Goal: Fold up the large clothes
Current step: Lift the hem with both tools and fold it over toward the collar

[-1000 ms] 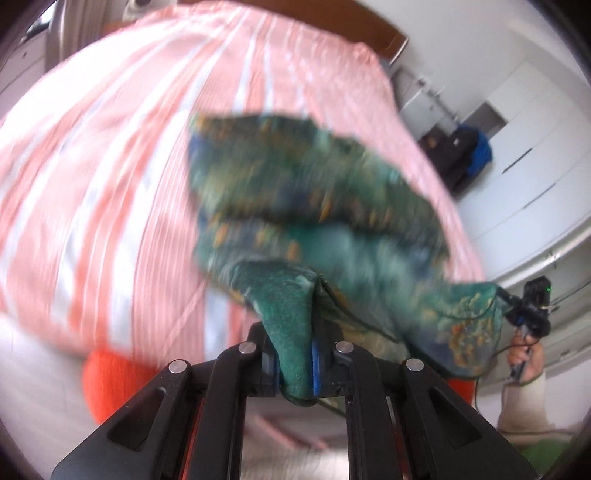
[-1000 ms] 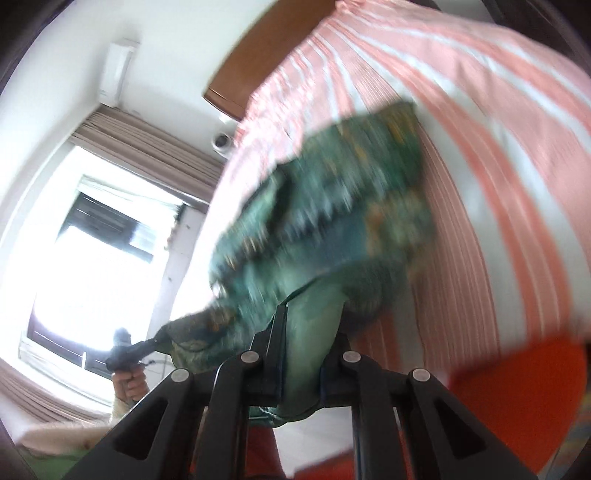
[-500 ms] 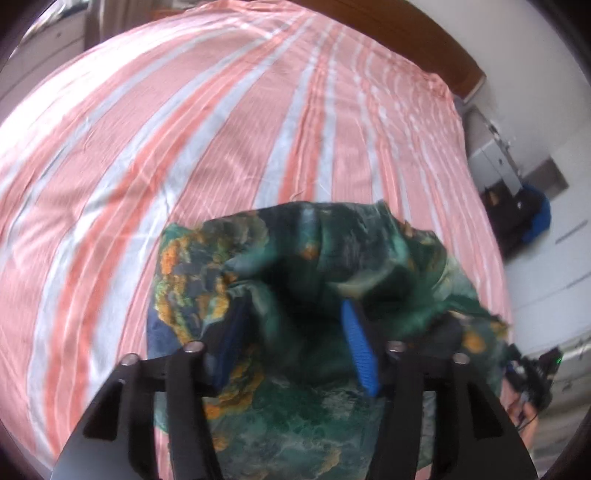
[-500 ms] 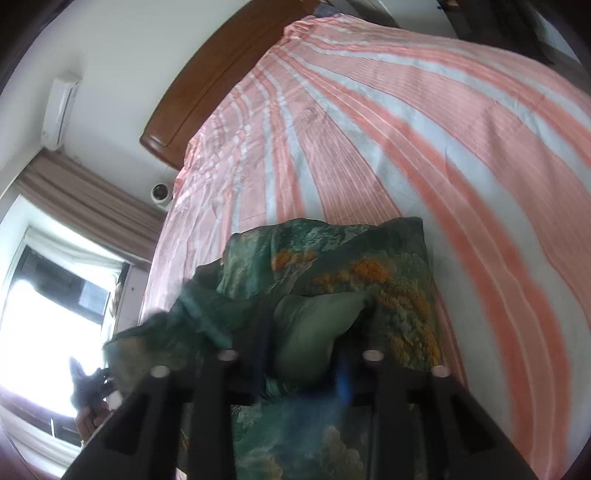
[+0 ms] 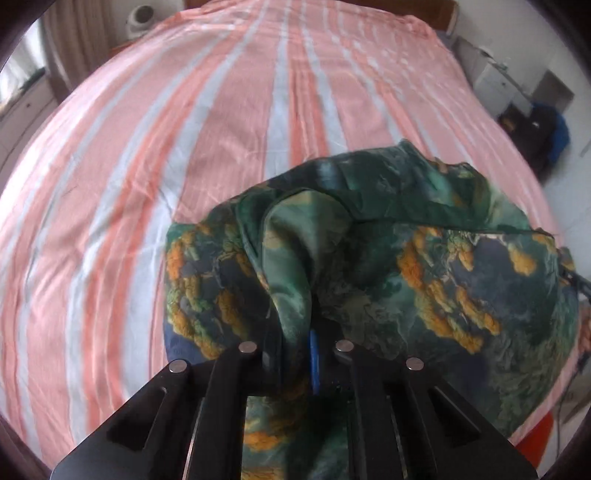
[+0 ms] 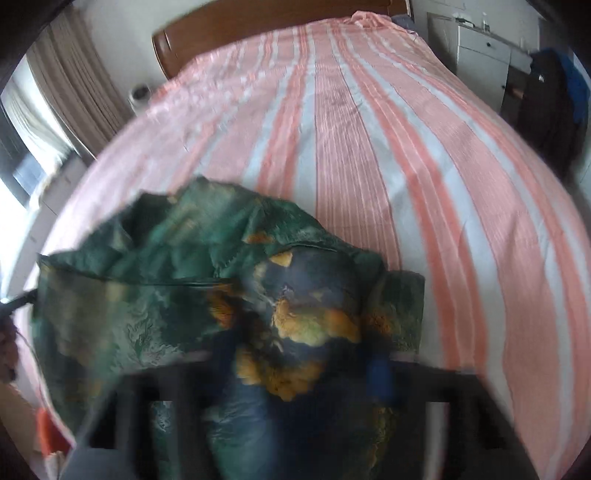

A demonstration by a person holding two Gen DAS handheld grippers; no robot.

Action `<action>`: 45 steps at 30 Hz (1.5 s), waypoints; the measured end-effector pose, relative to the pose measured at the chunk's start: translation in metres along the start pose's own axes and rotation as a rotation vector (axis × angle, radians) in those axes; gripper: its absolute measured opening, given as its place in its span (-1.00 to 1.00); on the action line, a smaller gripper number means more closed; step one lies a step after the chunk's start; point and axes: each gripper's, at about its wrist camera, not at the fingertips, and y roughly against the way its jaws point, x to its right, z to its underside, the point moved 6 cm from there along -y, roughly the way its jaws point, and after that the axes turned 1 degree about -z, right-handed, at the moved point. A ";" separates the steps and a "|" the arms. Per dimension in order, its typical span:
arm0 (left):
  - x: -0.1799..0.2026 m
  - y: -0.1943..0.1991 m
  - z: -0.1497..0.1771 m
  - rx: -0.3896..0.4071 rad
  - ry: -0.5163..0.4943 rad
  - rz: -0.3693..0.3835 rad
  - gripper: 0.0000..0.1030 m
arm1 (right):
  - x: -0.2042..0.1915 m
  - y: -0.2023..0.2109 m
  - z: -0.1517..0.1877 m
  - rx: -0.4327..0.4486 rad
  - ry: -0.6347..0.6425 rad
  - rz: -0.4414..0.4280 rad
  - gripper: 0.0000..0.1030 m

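- The green, blue and orange patterned silky garment point(image 5: 424, 280) is thin, glossy fabric printed with a mottled landscape-like design; orange clusters stand out against dark blue and green.
- It lies bunched and creased at the near end of the bed, on the pink-and-white striped bedsheet point(image 5: 229, 147); its rumpled far edge points toward the brown wooden headboard point(image 6: 229, 33).
- Its long axis runs across the bed, at right angles to the sheet's stripes, which run from the near end to the headboard.
- A dark seam line crosses the cloth sideways in both views, with looser, greener folds heaped on the headboard side of it.
- The left tool point(image 5: 295, 354) is clenched on a raised fold of the garment: cloth rises in a narrow ridge between the black fingers, and a blue pad shows against it.
- The right tool point(image 6: 303, 369) is badly motion-blurred; its dark fingers appear spread apart with cloth draped between and over them, so it looks released, though the blur leaves this uncertain.
- The sheet is finely ribbed, smooth toward the headboard and lightly wrinkled beside the garment.
- A white cabinet point(image 6: 480, 55) stands off the bed's side, near the headboard.
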 end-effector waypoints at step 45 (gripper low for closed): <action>0.156 0.036 -0.032 0.309 -0.238 0.127 0.73 | -0.011 0.055 -0.024 0.244 -0.076 -0.272 0.20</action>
